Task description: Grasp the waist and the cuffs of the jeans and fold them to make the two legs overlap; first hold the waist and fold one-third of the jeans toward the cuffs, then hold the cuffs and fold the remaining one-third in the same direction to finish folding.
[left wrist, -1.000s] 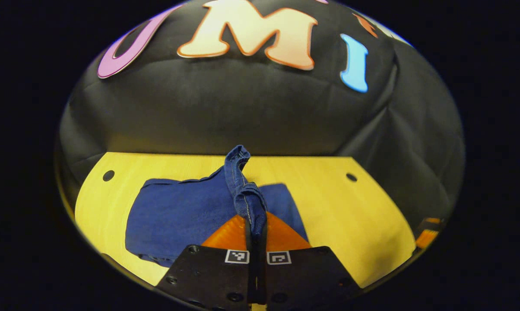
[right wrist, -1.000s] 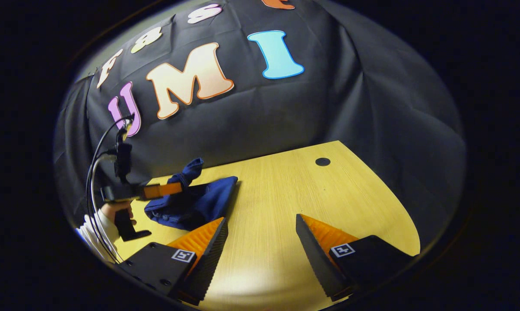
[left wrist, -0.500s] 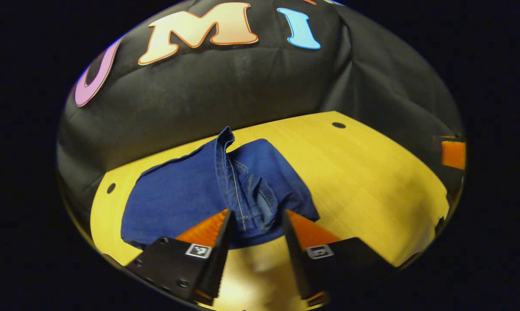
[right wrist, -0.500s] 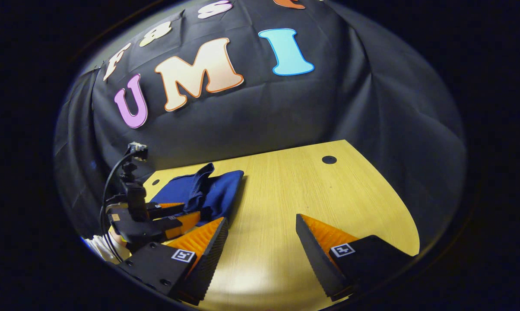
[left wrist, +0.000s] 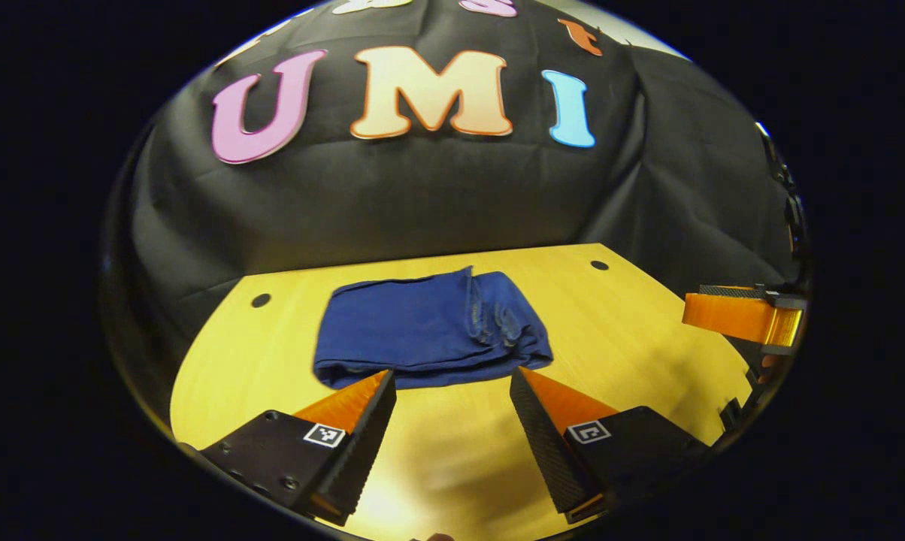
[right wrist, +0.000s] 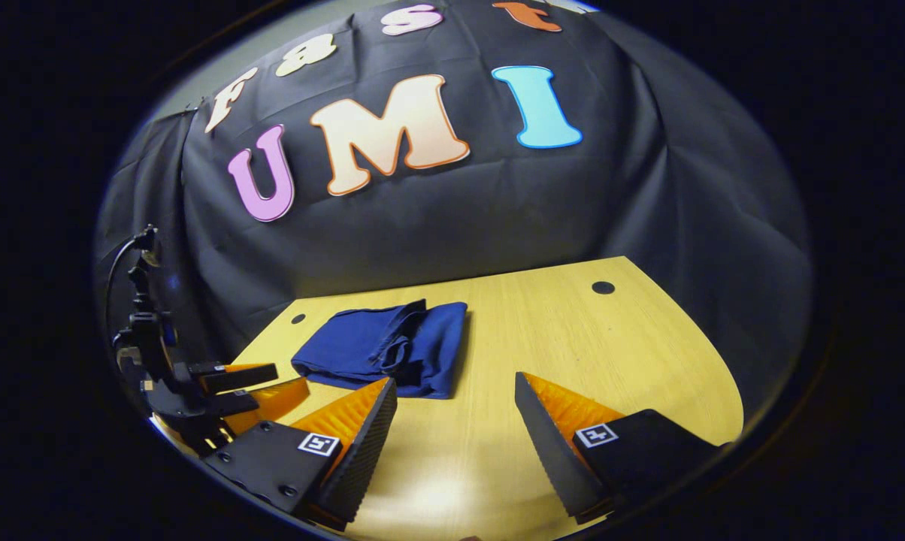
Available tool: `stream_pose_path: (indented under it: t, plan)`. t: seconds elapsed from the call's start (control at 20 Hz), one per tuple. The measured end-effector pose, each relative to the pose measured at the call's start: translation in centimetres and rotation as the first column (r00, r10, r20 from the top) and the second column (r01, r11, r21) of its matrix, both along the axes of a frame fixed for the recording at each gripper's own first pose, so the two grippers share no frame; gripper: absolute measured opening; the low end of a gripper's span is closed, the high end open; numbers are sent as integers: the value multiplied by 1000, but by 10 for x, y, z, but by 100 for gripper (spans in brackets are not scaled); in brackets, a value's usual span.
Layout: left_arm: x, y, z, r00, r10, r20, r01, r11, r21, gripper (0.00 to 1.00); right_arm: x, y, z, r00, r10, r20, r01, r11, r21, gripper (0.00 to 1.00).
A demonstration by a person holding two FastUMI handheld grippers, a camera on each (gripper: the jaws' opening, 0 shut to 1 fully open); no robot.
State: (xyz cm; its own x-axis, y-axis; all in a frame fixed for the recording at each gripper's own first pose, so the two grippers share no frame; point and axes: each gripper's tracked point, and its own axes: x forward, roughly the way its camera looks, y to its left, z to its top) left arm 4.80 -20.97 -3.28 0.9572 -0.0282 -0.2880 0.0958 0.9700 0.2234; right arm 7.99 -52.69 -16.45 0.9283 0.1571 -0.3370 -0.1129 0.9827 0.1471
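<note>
Left gripper (left wrist: 452, 379), released, has let go of the jeans (left wrist: 431, 329) and drawn back. Right gripper (right wrist: 456, 387) stays spread, empty. Folded jeans lie flat, long axis across the table (left wrist: 648, 353).

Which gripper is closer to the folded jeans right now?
Left. The left gripper sits open just before the folded jeans; the right gripper, also open, is off to their right, farther away.
</note>
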Motion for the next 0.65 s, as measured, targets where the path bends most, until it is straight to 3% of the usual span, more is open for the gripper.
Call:
stream_pose_path:
  t: [0.3,0.65]
  plan:
    - [-23,50,8,998,63,17,-62,996,-61,88,-13,24,22,993,-11,116,16,999,-43,98]
    - [-22,65,4,1000,10,-10,-10,999,-42,89,-26,36,22,988,-64,137,75,995,-72,98]
